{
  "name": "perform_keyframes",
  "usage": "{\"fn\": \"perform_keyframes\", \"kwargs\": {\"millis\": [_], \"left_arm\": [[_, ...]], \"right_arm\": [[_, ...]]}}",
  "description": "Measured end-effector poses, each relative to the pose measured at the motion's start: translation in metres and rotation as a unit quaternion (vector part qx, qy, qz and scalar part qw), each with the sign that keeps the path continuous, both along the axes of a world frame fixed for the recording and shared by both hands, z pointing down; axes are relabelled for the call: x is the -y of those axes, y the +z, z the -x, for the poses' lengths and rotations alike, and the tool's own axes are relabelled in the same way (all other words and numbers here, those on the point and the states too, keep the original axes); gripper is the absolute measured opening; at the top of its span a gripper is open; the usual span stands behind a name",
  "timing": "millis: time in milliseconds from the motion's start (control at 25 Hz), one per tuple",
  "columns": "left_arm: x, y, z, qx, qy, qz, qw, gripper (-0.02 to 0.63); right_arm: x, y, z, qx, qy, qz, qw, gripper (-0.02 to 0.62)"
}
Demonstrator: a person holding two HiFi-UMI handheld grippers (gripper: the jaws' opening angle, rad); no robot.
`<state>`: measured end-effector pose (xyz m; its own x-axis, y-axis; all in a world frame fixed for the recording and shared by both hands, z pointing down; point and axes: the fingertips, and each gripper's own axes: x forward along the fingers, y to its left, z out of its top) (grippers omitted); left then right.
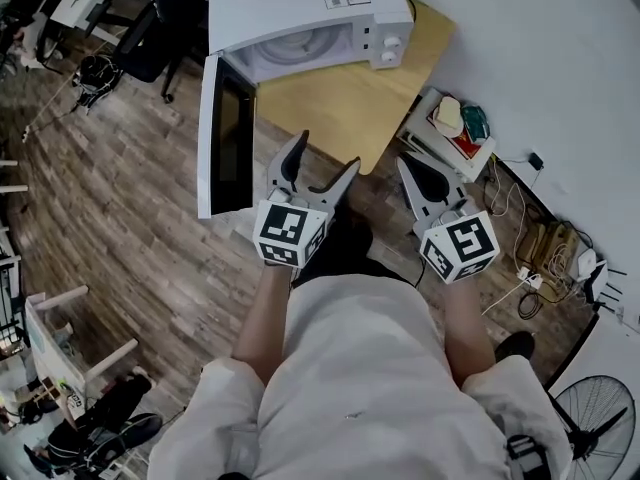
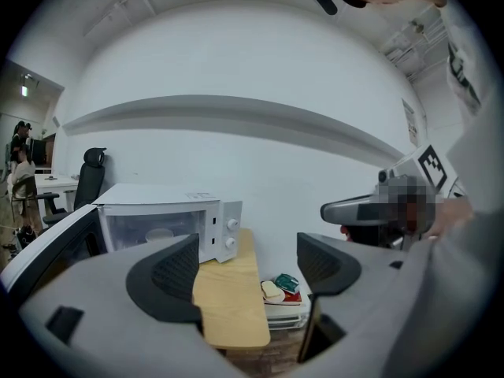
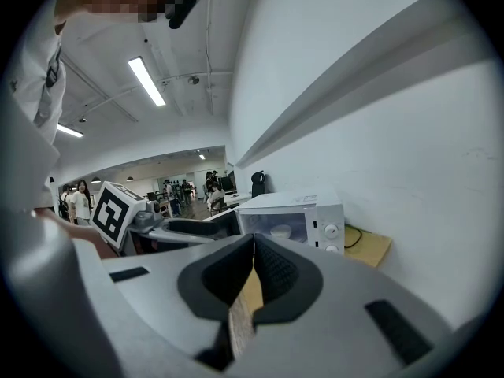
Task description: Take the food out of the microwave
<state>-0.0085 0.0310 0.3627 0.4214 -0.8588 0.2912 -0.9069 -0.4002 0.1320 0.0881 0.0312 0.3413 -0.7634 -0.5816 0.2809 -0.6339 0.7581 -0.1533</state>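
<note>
A white microwave oven [image 1: 300, 13] is standing at the far end of a light wooden desk [image 1: 350, 108], against the white wall. Its dark-windowed door [image 1: 225, 133] is hanging wide open to the left. Inside the cavity a pale round bowl [image 3: 281, 231] is sitting on the turntable (what is in it cannot be made out), behind the open front and left of the two control knobs.

The left gripper [image 1: 327, 158] is hovering near the person, over the near edge of the desk and just right of the open door. Its dark fingers [image 2: 169, 278] are standing well apart with nothing between them; only the desk top is showing through the gap.

The right gripper [image 1: 408, 163] is hanging further right, over the brown wooden floor [image 1: 120, 218] beside the desk. Its fingers [image 3: 276, 270] are pressing together, pad to pad, and gripping nothing.

Both grippers are well short of the microwave. To the right of the desk, by the wall, a white stack of trays [image 1: 430, 143] is carrying a few small pale, green and red items.
</note>
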Motion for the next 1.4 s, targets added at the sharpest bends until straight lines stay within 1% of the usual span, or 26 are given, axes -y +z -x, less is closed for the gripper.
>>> {"fn": "perform_keyframes", "kwargs": {"millis": [240, 480, 720, 840, 920, 1120, 1240, 1400], "left_arm": [[0.033, 0.000, 0.021, -0.014, -0.004, -0.007, 0.9999, 0.388], [0.066, 0.014, 0.038, -0.006, 0.001, 0.007, 1.0000, 0.403], [0.096, 0.031, 0.051, -0.006, 0.009, 0.013, 0.9999, 0.422], [0.110, 0.041, 0.057, -0.014, 0.011, 0.016, 0.9997, 0.431], [0.120, 0.051, 0.061, -0.016, 0.012, 0.022, 0.9996, 0.437], [0.144, 0.084, 0.065, 0.000, 0.033, 0.049, 0.9982, 0.460], [0.158, 0.101, 0.073, 0.001, 0.025, 0.062, 0.9978, 0.462], [0.179, 0.117, 0.090, 0.000, 0.000, 0.068, 0.9977, 0.472]], "right_arm": [[0.027, -0.003, 0.015, -0.009, 0.003, 0.002, 1.000, 0.001], [0.057, -0.002, 0.028, -0.017, 0.009, 0.004, 1.000, 0.000], [0.084, 0.001, 0.039, -0.022, 0.023, 0.009, 0.999, 0.000], [0.096, 0.005, 0.042, -0.025, 0.032, 0.012, 0.999, 0.000], [0.104, 0.009, 0.045, -0.027, 0.037, 0.015, 0.999, 0.000], [0.122, 0.018, 0.052, -0.030, 0.052, 0.021, 0.998, 0.000], [0.129, 0.022, 0.055, -0.026, 0.060, 0.025, 0.998, 0.000], [0.139, 0.029, 0.060, -0.017, 0.070, 0.025, 0.997, 0.000]]}}
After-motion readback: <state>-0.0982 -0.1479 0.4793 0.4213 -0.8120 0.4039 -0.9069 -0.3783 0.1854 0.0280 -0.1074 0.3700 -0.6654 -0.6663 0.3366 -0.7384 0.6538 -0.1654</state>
